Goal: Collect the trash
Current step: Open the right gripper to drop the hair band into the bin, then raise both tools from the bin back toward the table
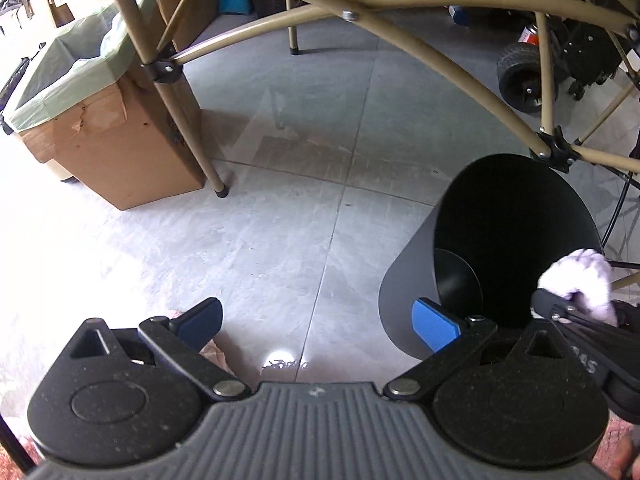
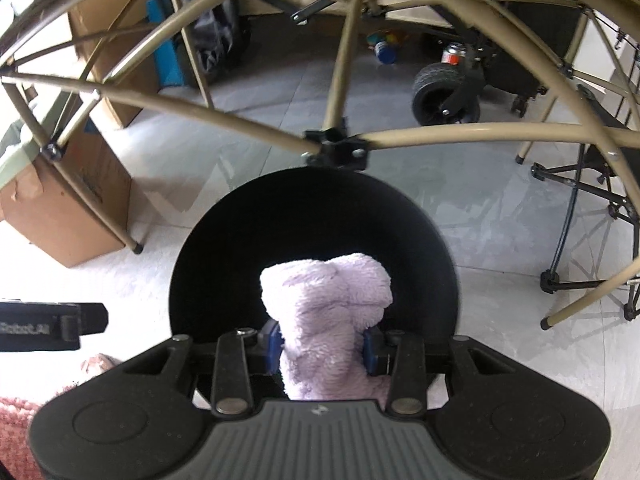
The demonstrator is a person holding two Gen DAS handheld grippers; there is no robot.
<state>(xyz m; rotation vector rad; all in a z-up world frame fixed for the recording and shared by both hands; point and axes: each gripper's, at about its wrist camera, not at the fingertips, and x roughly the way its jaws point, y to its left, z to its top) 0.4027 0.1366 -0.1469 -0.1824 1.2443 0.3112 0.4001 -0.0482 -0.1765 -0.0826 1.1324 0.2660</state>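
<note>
A fluffy pale-lilac cloth is pinched between the blue pads of my right gripper, which is shut on it. The cloth hangs over the round mouth of a black bin standing on the tiled floor. From the left wrist view the same bin stands at the right, with the lilac cloth above its right rim. My left gripper is open, its blue pads wide apart, nothing between them, left of the bin. The left gripper's body shows at the left edge of the right wrist view.
A tan tube table frame arches over the bin. A cardboard box with a green liner stands at the left. A black wheeled cart and cans lie behind, a black stand to the right. Pink rug lies at lower left.
</note>
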